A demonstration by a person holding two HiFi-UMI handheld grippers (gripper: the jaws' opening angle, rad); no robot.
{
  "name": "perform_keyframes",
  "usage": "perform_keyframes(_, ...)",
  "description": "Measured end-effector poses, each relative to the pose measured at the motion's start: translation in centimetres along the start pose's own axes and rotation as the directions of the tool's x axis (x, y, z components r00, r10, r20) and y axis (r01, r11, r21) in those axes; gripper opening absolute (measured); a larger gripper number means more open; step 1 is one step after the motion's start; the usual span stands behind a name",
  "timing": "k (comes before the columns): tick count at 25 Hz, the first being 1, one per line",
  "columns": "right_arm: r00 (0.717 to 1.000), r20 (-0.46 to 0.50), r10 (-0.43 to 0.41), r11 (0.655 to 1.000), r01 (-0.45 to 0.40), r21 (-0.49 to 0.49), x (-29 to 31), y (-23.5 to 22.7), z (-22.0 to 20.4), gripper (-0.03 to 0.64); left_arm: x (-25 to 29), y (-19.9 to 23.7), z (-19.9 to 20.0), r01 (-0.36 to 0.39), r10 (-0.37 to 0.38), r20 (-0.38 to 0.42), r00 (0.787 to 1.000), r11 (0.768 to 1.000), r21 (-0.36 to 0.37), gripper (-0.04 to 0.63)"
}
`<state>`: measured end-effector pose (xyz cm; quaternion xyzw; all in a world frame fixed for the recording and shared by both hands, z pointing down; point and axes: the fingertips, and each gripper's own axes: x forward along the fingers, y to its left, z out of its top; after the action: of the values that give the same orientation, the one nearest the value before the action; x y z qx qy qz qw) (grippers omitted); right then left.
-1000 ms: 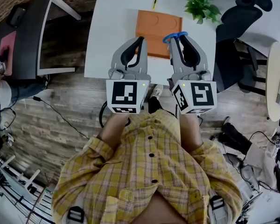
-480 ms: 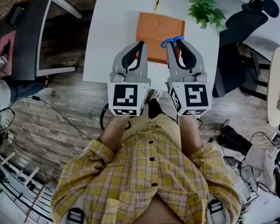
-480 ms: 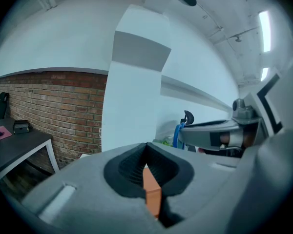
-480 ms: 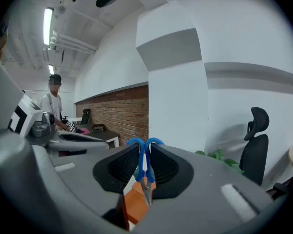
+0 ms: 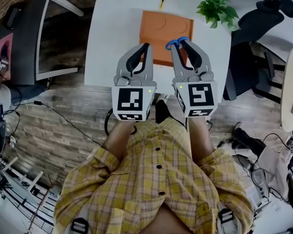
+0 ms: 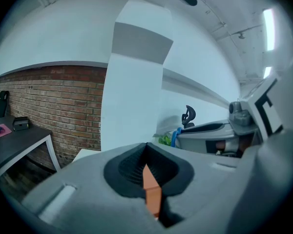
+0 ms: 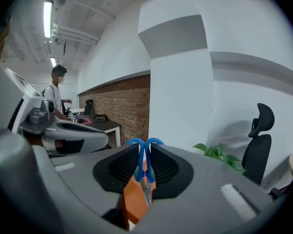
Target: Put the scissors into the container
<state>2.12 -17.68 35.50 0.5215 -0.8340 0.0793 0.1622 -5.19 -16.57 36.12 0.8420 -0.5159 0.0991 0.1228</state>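
Blue-handled scissors [image 5: 177, 42]: riding in the right gripper, the loops poking past the jaw tips and the blades running back between the jaws; in the head view they are appearing over the right part of the container, lifted clear of the table.
Right gripper [image 5: 181, 42]: clamping narrowly on the scissors' handles, with nothing else between the jaws.
Left gripper [image 5: 145, 48]: holding nothing, its jaws pressing together at the tips; hovering just beside the right one, over the container's near edge.
Container [image 5: 158, 30]: orange and shallow, lying on the white table [image 5: 112, 33] and showing through the gaps below both pairs of jaws.
Risk, missing: the scissors are sitting towards the container's right side, so letting go here is likely risking a loop or blade landing on the rim.
Risk, bouncing: height above the container is hard to judge, and a drop from high up is probably risking the scissors skidding over the low wall.
Risk, snagging: the blades are lying deep between the pads, so an opening jaw could be dragging them sideways.
Risk, crowding: the left gripper is hanging close enough to be knocking the container.
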Motion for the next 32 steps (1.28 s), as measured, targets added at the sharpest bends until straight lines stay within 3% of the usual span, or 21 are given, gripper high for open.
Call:
perform_keyframes(16,0.989,-0.144,0.036,0.99,-0.055,-0.128,3.1,0.1,-4.0,0.083,2.2,1.1,-2.7,-0.015,0.013,-0.072,0.997,0.999,-0.03,0.005)
perform_keyframes(22,0.964,-0.258,0.07,0.973,-0.122,-0.193,4.3,0.6,-6.6,0.083,2.8,1.5,-3.6,-0.018,0.015,-0.1,0.995,0.999,-0.034,0.005)
perform_keyframes(32,0.925,-0.367,0.099,0.921,-0.225,-0.317,6.0,1.2,-9.7,0.081,3.7,1.8,-4.6,-0.017,0.011,-0.124,0.992,0.999,-0.041,0.005)
